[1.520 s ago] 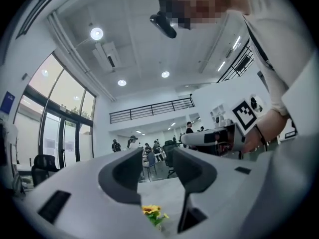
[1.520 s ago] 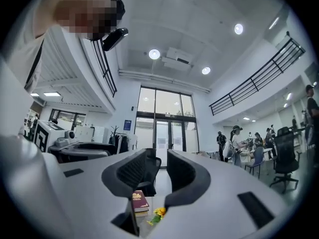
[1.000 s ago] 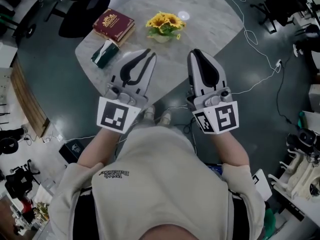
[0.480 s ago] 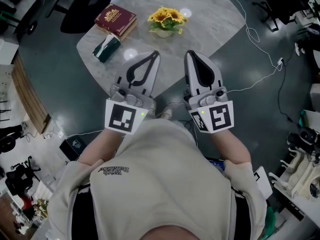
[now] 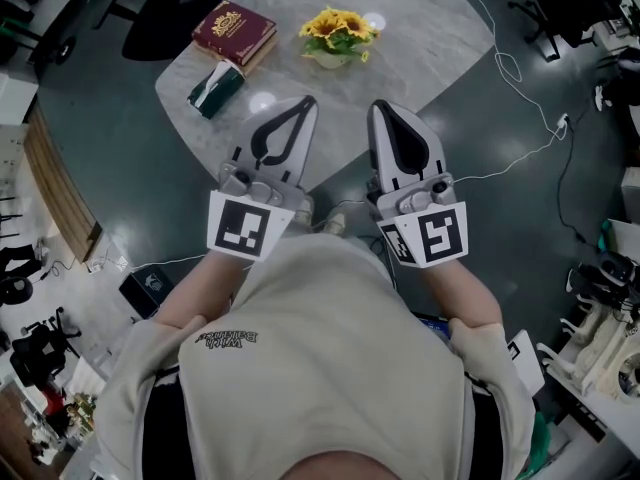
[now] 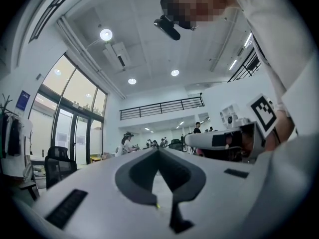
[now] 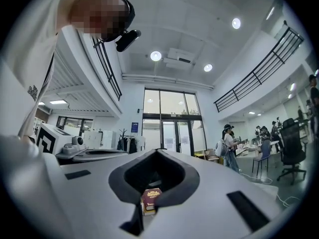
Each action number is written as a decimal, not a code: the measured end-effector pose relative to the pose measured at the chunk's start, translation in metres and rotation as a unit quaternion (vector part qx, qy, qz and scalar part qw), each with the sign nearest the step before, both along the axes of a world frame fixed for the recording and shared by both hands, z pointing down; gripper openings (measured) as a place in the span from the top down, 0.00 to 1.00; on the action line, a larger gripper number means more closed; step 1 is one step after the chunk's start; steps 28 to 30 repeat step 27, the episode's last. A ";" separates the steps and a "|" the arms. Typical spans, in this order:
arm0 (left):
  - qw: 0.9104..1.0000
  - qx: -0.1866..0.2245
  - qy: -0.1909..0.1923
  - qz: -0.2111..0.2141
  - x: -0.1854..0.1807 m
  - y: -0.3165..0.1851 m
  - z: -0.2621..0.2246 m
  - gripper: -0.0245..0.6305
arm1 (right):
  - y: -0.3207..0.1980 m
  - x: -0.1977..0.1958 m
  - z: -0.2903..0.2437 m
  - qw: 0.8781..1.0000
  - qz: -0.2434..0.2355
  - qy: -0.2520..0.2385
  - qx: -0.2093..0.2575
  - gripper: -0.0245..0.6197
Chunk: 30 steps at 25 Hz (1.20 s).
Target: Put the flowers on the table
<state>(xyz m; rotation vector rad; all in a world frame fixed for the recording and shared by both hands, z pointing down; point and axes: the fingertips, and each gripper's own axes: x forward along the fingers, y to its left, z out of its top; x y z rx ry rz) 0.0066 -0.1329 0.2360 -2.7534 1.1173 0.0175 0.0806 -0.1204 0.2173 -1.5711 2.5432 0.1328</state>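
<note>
Two pairs of tongs are held out side by side in front of us, over the near edge of the counter [image 5: 430, 38]. The left tongs [image 5: 308, 100] are clenched tip to tip with nothing between them. The right tongs [image 5: 378, 105] are clenched and empty as well. The flowers [image 5: 338, 33], yellow blooms in a small pale pot, stand upright on the counter, well beyond both tips. To their left we see a dark red book [image 5: 235, 30], and a green box [image 5: 215, 86] lies just beside it, nearer to us.
</note>
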 end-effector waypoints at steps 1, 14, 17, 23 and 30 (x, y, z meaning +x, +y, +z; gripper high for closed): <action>1.000 -0.001 0.002 -0.001 -0.001 0.000 0.000 0.95 | 0.000 -0.001 0.000 1.000 0.001 0.005 0.000 0.95; 1.000 -0.017 -0.002 0.013 0.001 0.002 0.010 0.95 | 0.000 -0.007 0.009 1.000 -0.004 0.022 -0.008 0.95; 1.000 -0.020 -0.004 0.017 0.002 0.004 0.013 0.95 | 0.002 -0.008 0.011 1.000 -0.005 0.023 -0.010 0.95; 0.999 -0.018 -0.008 0.025 0.005 0.008 0.013 0.95 | 0.003 -0.008 0.015 0.999 -0.009 0.026 -0.018 0.95; 0.999 -0.020 -0.001 0.027 0.007 0.010 0.011 0.95 | 0.004 -0.009 0.016 0.999 -0.011 0.026 -0.023 0.95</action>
